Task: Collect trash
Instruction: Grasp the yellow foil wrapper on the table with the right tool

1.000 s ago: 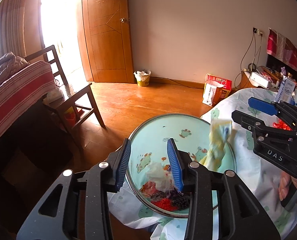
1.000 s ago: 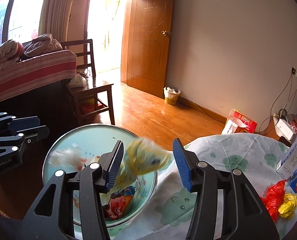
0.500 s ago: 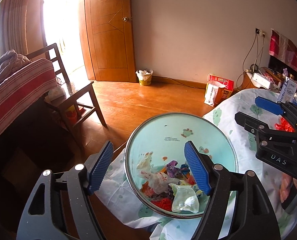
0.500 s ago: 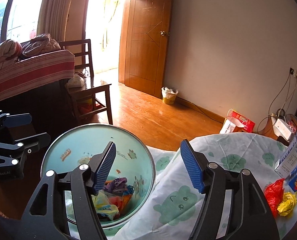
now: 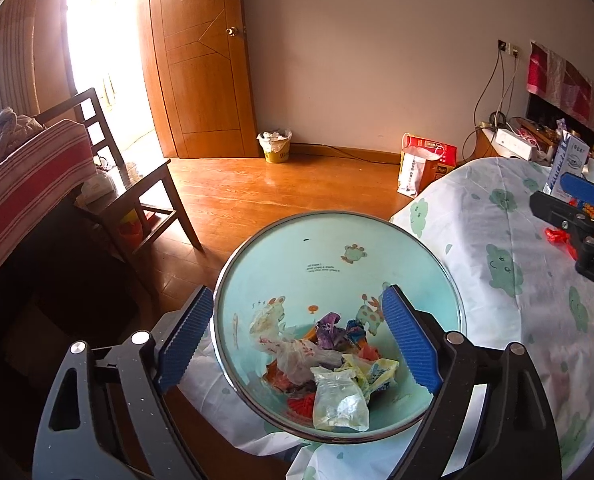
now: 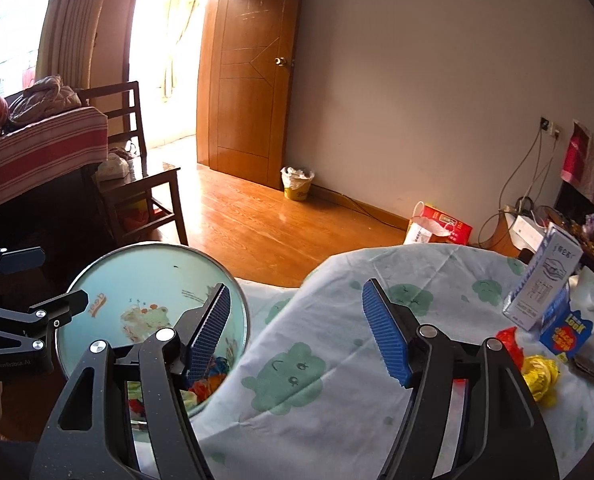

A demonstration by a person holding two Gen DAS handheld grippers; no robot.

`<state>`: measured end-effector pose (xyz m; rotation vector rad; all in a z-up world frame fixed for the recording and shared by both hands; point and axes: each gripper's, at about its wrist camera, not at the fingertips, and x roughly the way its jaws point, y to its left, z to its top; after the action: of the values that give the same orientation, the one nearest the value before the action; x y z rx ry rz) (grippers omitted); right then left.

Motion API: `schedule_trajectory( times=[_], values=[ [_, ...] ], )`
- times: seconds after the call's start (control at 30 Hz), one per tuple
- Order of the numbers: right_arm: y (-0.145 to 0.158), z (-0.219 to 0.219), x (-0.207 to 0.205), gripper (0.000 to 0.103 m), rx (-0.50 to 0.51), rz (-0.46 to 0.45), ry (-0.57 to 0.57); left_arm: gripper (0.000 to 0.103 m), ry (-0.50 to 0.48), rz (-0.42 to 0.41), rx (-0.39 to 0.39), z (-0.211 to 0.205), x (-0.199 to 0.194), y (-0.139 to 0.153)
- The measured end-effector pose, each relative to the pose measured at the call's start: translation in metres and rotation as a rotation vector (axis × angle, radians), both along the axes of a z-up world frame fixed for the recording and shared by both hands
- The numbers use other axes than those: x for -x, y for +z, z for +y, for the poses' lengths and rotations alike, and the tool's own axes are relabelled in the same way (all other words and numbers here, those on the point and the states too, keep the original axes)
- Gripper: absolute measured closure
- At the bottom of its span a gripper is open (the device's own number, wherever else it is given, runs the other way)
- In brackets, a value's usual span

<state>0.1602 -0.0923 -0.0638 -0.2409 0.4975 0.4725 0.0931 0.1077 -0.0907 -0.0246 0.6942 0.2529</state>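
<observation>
Bench (image 6: 337, 412) is draped in a cloud-print cloth; the mint bin (image 5: 337, 252) is seen just beside its edge. Crumpled wrappers (image 5: 329, 364) are piled in the bin bottom. Left gripper (image 5: 297, 344) is held above the bin, fingers spread, nothing pinched. Right gripper (image 6: 297, 328) is held over the bench edge, fingers spread and empty. Red wrapper (image 6: 511, 344) and yellow wrapper (image 6: 541, 372) are left on the bench near the cartons (image 6: 545, 284).

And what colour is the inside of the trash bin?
Pale turquoise with small cartoon animal prints; the trash bin shows best in the left wrist view.
</observation>
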Motion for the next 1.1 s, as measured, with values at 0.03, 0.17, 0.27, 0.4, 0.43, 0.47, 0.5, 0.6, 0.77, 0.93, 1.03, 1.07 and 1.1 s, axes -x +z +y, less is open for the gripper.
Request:
schedule_trajectory(
  times=[0.03, 0.17, 0.27, 0.4, 0.43, 0.47, 0.5, 0.6, 0.77, 0.93, 1.03, 1.07, 1.1],
  values=[
    [0.001, -0.008, -0.001, 0.035, 0.0, 0.001, -0.024, 0.016, -0.012, 0.002, -0.001, -0.004, -0.003, -0.001],
    [0.004, -0.066, -0.02, 0.035, -0.019, 0.028, -0.199, 0.012, -0.058, -0.005, -0.016, -0.024, -0.021, -0.003],
    [0.0, -0.115, -0.041, 0.035, -0.016, 0.05, -0.371, 0.011, -0.094, -0.016, -0.011, -0.039, -0.033, -0.001],
    [-0.007, -0.161, -0.064, 0.035, -0.004, 0.082, -0.495, 0.01, -0.14, -0.028, -0.022, -0.057, -0.045, 0.002],
    [-0.008, -0.171, -0.069, 0.036, -0.008, 0.09, -0.518, 0.01, -0.147, -0.029, -0.024, -0.06, -0.047, 0.003],
    [-0.009, -0.18, -0.072, 0.036, -0.012, 0.097, -0.536, 0.01, -0.152, -0.029, -0.026, -0.063, -0.048, 0.003],
    [-0.011, -0.187, -0.075, 0.037, -0.018, 0.103, -0.547, 0.01, -0.155, -0.029, -0.026, -0.065, -0.05, 0.003],
    [-0.018, -0.2, -0.085, 0.038, -0.021, 0.142, -0.557, 0.01, -0.158, -0.02, -0.031, -0.068, -0.055, 0.0],
    [-0.054, -0.2, -0.092, 0.05, 0.016, 0.312, -0.495, 0.01, -0.156, -0.011, -0.026, -0.066, -0.058, -0.002],
    [-0.058, -0.202, -0.071, 0.078, -0.04, 0.362, -0.419, 0.01, -0.167, -0.015, -0.017, -0.071, -0.06, 0.002],
    [-0.056, -0.196, -0.057, 0.084, -0.028, 0.366, -0.392, 0.01, -0.189, -0.024, -0.018, -0.08, -0.062, 0.007],
    [-0.055, -0.196, -0.051, 0.084, -0.027, 0.363, -0.392, 0.01, -0.198, -0.028, -0.021, -0.084, -0.062, 0.008],
    [-0.054, -0.197, -0.045, 0.084, -0.033, 0.361, -0.391, 0.01, -0.208, -0.029, -0.024, -0.089, -0.063, 0.01]
  ],
)
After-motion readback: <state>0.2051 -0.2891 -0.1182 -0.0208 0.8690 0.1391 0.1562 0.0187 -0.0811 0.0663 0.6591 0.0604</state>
